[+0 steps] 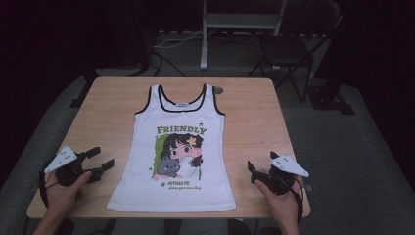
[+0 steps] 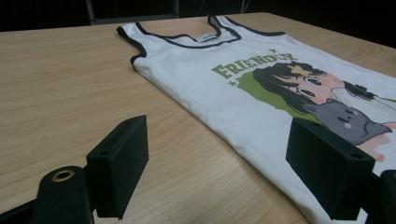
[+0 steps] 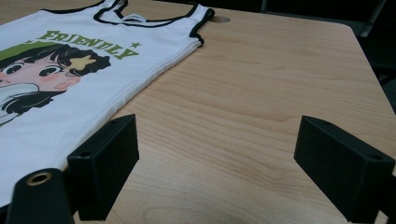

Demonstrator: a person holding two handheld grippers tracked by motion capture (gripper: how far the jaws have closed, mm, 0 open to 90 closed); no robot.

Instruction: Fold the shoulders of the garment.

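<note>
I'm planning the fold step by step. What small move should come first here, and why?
Probably bring both tongs inward to the side edges of the tank top. It lies flat and face up on the table, while the left tongs and right tongs stand open on bare wood either side, touching nothing.

My left gripper (image 2: 217, 175) hangs wide open over the table (image 2: 60, 93), one jaw above the top's (image 2: 224, 88) edge.
</note>
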